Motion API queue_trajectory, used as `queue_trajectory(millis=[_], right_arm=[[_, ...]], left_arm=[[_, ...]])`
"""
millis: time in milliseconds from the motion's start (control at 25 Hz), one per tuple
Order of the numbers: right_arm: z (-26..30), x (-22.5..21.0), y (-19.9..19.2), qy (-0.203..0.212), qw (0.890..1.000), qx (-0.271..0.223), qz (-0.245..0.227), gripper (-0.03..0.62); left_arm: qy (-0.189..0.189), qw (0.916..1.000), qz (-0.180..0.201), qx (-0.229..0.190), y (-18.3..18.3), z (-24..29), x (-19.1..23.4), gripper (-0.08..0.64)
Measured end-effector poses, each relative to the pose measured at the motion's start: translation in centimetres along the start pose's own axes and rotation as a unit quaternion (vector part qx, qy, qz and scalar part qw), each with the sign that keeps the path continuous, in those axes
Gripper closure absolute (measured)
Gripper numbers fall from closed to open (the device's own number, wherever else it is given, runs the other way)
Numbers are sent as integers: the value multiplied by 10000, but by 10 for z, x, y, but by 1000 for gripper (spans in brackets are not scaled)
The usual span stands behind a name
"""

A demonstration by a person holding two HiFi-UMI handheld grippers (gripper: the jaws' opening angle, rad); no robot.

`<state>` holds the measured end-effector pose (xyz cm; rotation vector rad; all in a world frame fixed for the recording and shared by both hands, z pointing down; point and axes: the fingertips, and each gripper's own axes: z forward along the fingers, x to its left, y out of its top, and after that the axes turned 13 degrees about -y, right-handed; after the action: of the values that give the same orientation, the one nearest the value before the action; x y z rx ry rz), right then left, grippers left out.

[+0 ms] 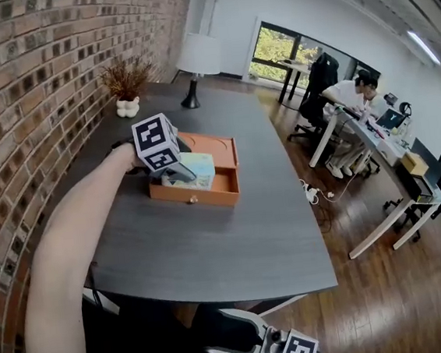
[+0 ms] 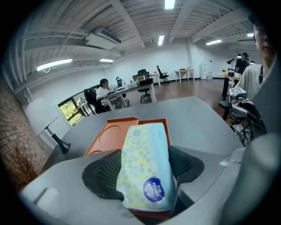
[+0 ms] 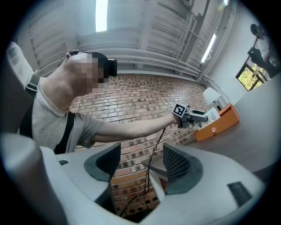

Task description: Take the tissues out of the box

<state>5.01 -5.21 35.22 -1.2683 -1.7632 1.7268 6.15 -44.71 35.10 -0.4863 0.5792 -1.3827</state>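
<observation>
An orange box [image 1: 224,191] with a small round knob on its front stands on the dark grey table [image 1: 236,248]. A pale blue and yellow tissue pack [image 1: 197,167] sits at the box's open top. My left gripper [image 1: 176,176] is shut on the pack's near end. In the left gripper view both dark pads press the sides of the tissue pack [image 2: 147,167], with the orange box [image 2: 109,132] beneath and beyond it. My right gripper [image 1: 250,343] hangs below the table's front edge, open and empty. Its view shows the distant box [image 3: 219,124].
A brick wall [image 1: 10,115] runs along the table's left side. A white lamp [image 1: 197,61] and a dried plant in a white vase [image 1: 126,87] stand at the table's far end. A person [image 1: 350,94] sits at a desk on the right.
</observation>
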Motion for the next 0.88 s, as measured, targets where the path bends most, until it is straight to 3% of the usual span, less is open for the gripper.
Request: queue_trajectory(millis=[160,280,360,440,480,520,560,600,680,720,760,800,840,880], right_arm=[[0,0,-1,-6,10000,-5,-13,278],[3,2,-2,-12,10000,-7,-21,278],[2,1,-2,-21,10000,10,-59,278],[-1,-4,-5,-66,9999,47,-138,278],[-2,-6,-7,-93,9998,67,-160,278],[-3,-7,-8,-112,9998,79,-155,278],[-3,-7,-8,-122,9998,78,-131,278],[-3,-8,-8,-122,9999,63,-98,278],[-2,-8,-7,-115,9999,14,-35,278],[-1,-7,-6,-116,9999,-8,-14,278],[-1,-7,-6,-120,9999,-24,3,278],[-1,-7,-6,-124,9999,-38,23,278],[-1,-7,-6,-122,9999,-53,56,278],[-1,-7,-5,-114,9998,-74,110,278]], left_arm=[[295,9973,163,-647,31,-38,-3,226],[496,9857,283,-1586,63,-85,-18,229],[619,9660,273,-2497,80,-123,-38,230],[676,9299,54,-3616,86,-158,-64,232],[655,9034,-158,-4234,82,-172,-78,232],[568,8704,-436,-4872,74,-182,-94,233],[409,8308,-755,-5499,63,-188,-110,232],[194,7855,-1066,-6093,50,-190,-128,232],[-262,6841,-1578,-7116,24,-188,-166,232],[-437,6340,-1796,-7509,10,-184,-184,232],[-554,5899,-2005,-7802,-4,-178,-200,232],[-614,5558,-2201,-7993,-17,-170,-213,232],[-636,5335,-2366,-8096,-27,-162,-225,232],[-637,5217,-2476,-8139,-35,-155,-236,232]])
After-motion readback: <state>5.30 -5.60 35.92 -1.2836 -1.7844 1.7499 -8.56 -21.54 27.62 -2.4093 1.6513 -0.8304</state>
